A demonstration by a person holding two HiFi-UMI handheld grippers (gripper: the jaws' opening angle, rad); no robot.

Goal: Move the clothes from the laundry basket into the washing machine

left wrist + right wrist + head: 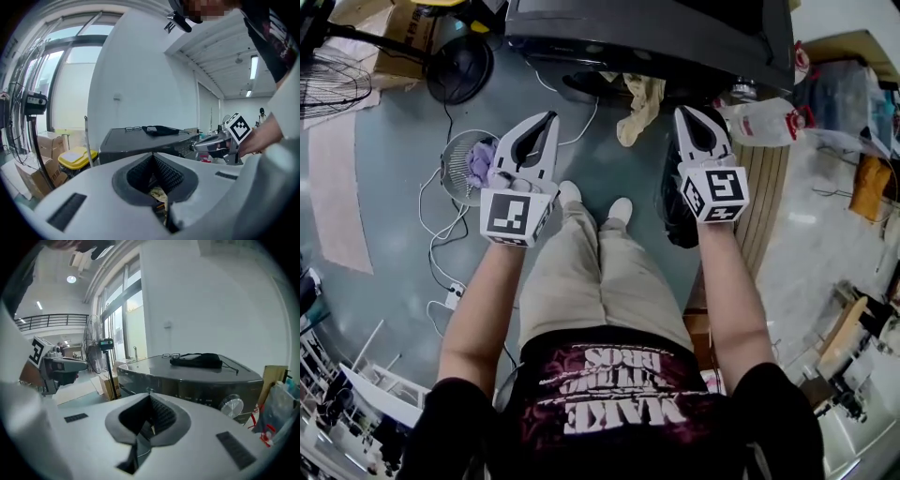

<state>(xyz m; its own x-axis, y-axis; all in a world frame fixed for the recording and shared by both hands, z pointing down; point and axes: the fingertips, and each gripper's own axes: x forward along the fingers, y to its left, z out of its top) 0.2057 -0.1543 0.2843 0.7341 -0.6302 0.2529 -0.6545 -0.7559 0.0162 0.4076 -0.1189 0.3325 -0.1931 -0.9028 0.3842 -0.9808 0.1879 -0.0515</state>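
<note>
L gripper (546, 122), R gripper (686, 117): jaws fully closed, nothing gripped. Crumpled cream cloth (639, 105) hangs at dark grey washing machine (656, 37) front edge, beyond & between both tips.

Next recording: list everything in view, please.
washing machine: one, dark grey, ahead of the person
glasses: one pair, on the machine's top
black pouch: one, on the machine's top
beige cloth: one, by the machine's front
basket: one, white, floor left
purple cloth: one, in the basket
dark garment: one, hanging from right gripper
plastic bag: one, white and red, right of machine
fan: one, black, far left
left gripper: white, shut
right gripper: white, shut on the dark garment
</note>
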